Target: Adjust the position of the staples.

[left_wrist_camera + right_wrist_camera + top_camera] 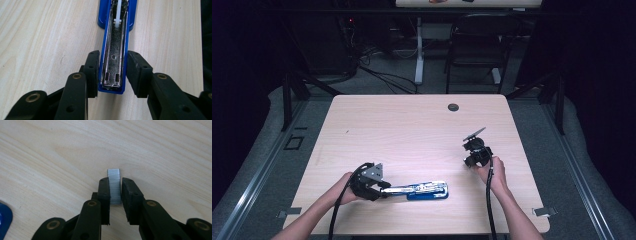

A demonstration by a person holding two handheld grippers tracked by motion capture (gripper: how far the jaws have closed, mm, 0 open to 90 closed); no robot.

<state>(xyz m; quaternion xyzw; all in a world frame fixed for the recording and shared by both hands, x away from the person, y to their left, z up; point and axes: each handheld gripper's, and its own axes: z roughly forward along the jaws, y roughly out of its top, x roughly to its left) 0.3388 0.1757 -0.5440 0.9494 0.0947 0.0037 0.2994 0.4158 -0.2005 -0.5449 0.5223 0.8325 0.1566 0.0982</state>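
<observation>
A blue stapler [424, 190] lies swung open near the table's front edge, its metal staple channel [115, 37] facing up. My left gripper [387, 189] comes at it from the left. In the left gripper view my left gripper [112, 65] is shut on the near end of the blue arm, one pad against each side. To the right, my right gripper [470, 161] points down at the table. The right gripper view shows my right gripper [115, 190] shut on a short silver strip of staples [114, 176], whose end sticks out past the fingertips just above the wood.
The light wooden table [412, 130] has a dark round grommet [453, 107] near its far edge. A blue corner of the stapler [3, 220] sits low on the left of the right gripper view. A dark chair [477, 40] and cables lie beyond the table.
</observation>
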